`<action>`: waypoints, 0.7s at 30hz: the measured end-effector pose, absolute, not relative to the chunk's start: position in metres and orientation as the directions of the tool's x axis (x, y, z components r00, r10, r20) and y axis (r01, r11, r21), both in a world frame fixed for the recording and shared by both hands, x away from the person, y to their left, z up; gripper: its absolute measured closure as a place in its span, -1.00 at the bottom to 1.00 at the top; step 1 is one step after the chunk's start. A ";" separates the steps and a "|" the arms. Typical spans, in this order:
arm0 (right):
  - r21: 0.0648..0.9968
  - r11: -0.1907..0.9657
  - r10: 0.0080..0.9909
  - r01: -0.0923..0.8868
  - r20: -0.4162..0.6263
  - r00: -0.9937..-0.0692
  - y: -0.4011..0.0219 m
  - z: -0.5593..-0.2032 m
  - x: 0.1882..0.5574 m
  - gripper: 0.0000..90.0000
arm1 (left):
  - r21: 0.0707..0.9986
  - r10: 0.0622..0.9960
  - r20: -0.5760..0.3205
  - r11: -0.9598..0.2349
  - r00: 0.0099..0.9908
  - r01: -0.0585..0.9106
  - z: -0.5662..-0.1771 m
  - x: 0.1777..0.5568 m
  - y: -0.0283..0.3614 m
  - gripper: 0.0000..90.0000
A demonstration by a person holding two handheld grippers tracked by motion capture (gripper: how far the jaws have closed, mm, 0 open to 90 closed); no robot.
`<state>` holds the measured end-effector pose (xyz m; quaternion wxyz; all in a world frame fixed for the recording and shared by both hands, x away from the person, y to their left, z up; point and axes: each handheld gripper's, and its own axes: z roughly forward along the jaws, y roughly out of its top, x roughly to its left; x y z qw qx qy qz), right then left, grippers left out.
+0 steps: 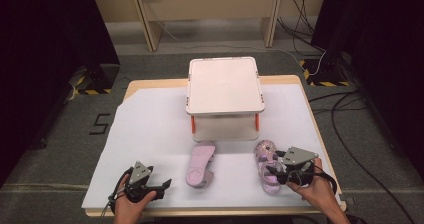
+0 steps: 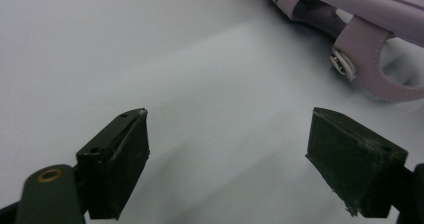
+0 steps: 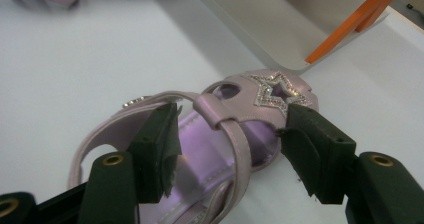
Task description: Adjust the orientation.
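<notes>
1. White sheet covers the desk (image 1: 150,134); dark room around, cables on the floor at right.
2. We work on the right sandal (image 1: 266,166), lilac with a glitter star (image 3: 276,91) on the toe strap. It lies flat on the sheet at the front right of the desk, just in front of the two-level rack (image 1: 225,91).
3. Our right gripper (image 1: 278,170) straddles this sandal: jaws spread on either side of the straps, pads not pressing that we can see. We call it released.
4. Our left gripper (image 1: 162,186) sits at front left, jaws wide apart over bare sheet, nothing between them.
5. Handling, our guess: light, sole fairly stiff, straps thin and floppy. Shiny insole looks slippery. Star trim could scuff under the pads.
6. Best hold, we judge: pinch the sole edges at mid-foot or heel, not the loose ankle strap (image 3: 235,139), which would let it dangle.
7. Second sandal (image 1: 201,165) lies sole-up in the middle, well apart from the right one; its buckle strap (image 2: 360,49) shows near the left gripper.
8. In the way: rack's orange legs (image 1: 257,122) and low bottom shelf, close behind the toe. Otherwise open sheet.
</notes>
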<state>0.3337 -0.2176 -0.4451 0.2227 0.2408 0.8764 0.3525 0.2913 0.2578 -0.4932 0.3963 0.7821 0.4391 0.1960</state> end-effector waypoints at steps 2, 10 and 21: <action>0.723 0.638 0.581 0.266 -0.225 -0.782 -0.217 -0.446 0.334 -0.11 | 0.792 0.842 -0.042 -0.300 0.538 0.532 -0.493 0.291 0.258 -0.64; 0.718 0.655 0.584 0.237 -0.282 -0.761 -0.209 -0.454 0.338 -0.05 | 0.790 0.847 -0.050 -0.291 0.530 0.540 -0.494 0.293 0.258 -0.64; 0.698 0.685 0.562 0.207 -0.327 -0.760 -0.208 -0.455 0.337 0.43 | 0.791 0.846 -0.050 -0.292 0.531 0.538 -0.494 0.292 0.258 -0.64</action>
